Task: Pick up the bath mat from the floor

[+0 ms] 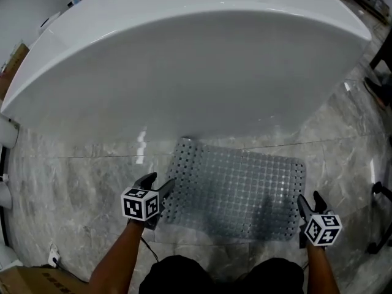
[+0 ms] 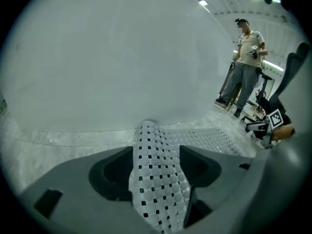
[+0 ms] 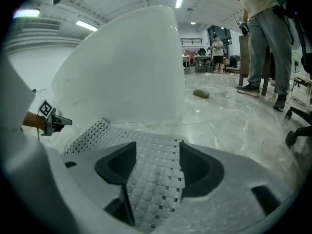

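A translucent grey bath mat [image 1: 236, 188] with rows of small holes lies on the marble floor against the white bathtub [image 1: 184, 60]. Its far left corner curls up at the tub's foot. My left gripper [image 1: 160, 192] sits at the mat's near left edge. In the left gripper view the mat [image 2: 158, 179] runs between the wide-spread jaws of the left gripper [image 2: 156, 152], slightly humped. My right gripper [image 1: 304, 210] is at the near right corner. In the right gripper view the mat [image 3: 156, 174] lies flat between the spread jaws of the right gripper [image 3: 157, 152], the pads not pressing it.
The tub's curved wall [image 2: 97, 57] rises just behind the mat. A cardboard box [image 1: 24, 280] sits at the near left, a chair base [image 1: 380, 225] at the right. People stand further off [image 2: 246, 67] [image 3: 265, 33]. A small brown object [image 3: 201, 93] lies on the floor.
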A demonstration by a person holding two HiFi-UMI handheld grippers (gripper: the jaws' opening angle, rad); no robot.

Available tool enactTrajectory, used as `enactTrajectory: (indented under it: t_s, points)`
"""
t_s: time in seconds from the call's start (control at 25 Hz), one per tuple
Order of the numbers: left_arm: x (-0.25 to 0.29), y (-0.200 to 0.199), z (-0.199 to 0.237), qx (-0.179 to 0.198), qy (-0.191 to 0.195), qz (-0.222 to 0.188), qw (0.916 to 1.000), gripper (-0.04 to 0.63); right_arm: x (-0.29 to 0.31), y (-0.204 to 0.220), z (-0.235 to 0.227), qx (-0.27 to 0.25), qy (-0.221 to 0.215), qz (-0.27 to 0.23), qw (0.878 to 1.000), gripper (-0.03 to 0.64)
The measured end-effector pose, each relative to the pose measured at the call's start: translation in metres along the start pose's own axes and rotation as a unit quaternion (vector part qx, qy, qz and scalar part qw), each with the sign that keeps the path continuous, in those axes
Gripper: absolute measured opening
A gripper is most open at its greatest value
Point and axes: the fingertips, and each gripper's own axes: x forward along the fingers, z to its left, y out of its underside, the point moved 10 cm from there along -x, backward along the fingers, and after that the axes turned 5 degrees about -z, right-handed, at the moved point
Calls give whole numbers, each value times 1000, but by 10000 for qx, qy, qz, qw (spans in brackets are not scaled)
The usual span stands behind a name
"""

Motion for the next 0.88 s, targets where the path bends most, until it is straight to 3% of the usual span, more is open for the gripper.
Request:
enactTrajectory:
  t_s: [0.24, 0.36, 0.56, 0.88]
  points:
    - [31, 32, 12, 39, -18, 620, 9981, 282, 35, 39, -17, 196, 52, 548, 9983, 304]
    - [47, 51, 19, -143, 95, 845, 9963, 289, 51, 57, -25, 344, 73, 806, 9961, 328]
    - [64, 68, 28, -356, 117, 1091, 9933, 296, 70, 77, -33, 382, 133, 1085, 9933, 353]
    - [83, 84, 27, -284, 81, 1428, 9893, 299, 86, 97, -40, 388, 331, 1541, 9867, 374]
